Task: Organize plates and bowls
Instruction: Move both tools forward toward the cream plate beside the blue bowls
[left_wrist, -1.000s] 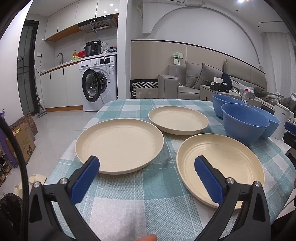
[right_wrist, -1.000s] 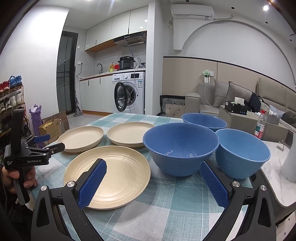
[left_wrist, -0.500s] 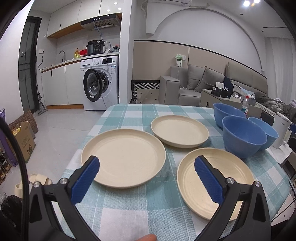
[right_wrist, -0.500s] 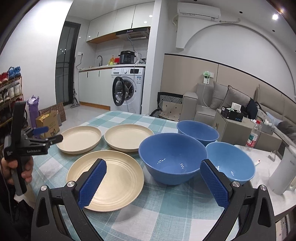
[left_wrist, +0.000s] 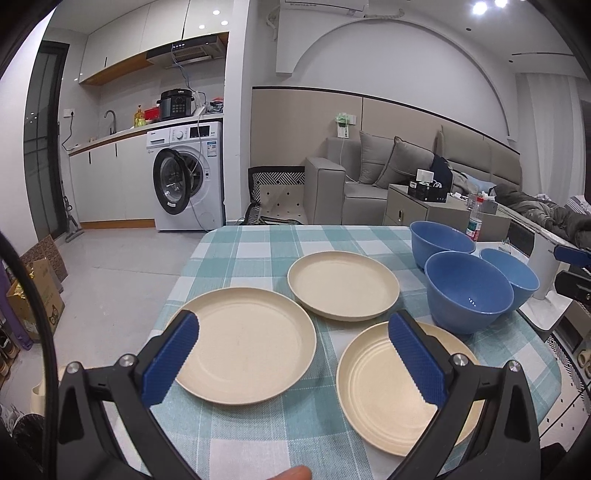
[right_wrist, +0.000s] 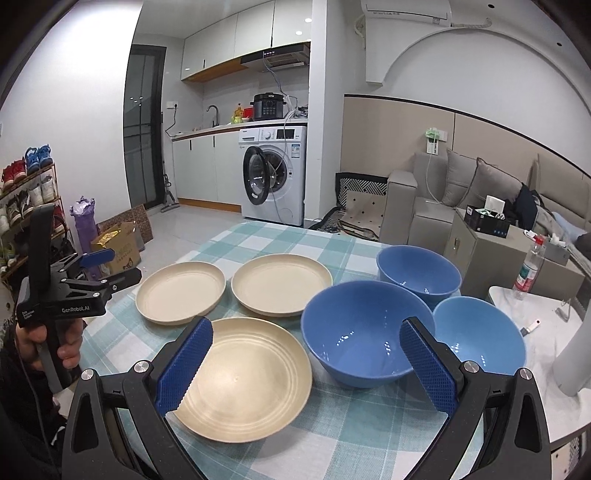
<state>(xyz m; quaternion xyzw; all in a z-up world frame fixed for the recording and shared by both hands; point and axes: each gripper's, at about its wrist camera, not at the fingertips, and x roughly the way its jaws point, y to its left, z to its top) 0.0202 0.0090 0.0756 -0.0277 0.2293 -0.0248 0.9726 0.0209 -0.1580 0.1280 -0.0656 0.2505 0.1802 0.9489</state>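
Jaws of both the left gripper (left_wrist: 291, 354) and right gripper (right_wrist: 306, 363) gape wide, empty. Ahead of them, three plates (left_wrist: 243, 343) and three bowls (right_wrist: 365, 332) sit separately on the bench (left_wrist: 258, 243); no stacking begun.

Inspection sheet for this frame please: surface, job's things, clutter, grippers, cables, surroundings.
Surface: table under a teal checked tablecloth.
Job's things: three cream plates, near plate, left plate, far plate, all lying apart; three blue bowls, large bowl, far bowl, right bowl, clustered, unstacked.
Clutter: water bottle and a white appliance on the side counter.
Grippers: left gripper open, empty; right gripper open, empty.
Cables: nothing seen on the table.
Surroundings: washing machine, door open; sofa; shoe rack.
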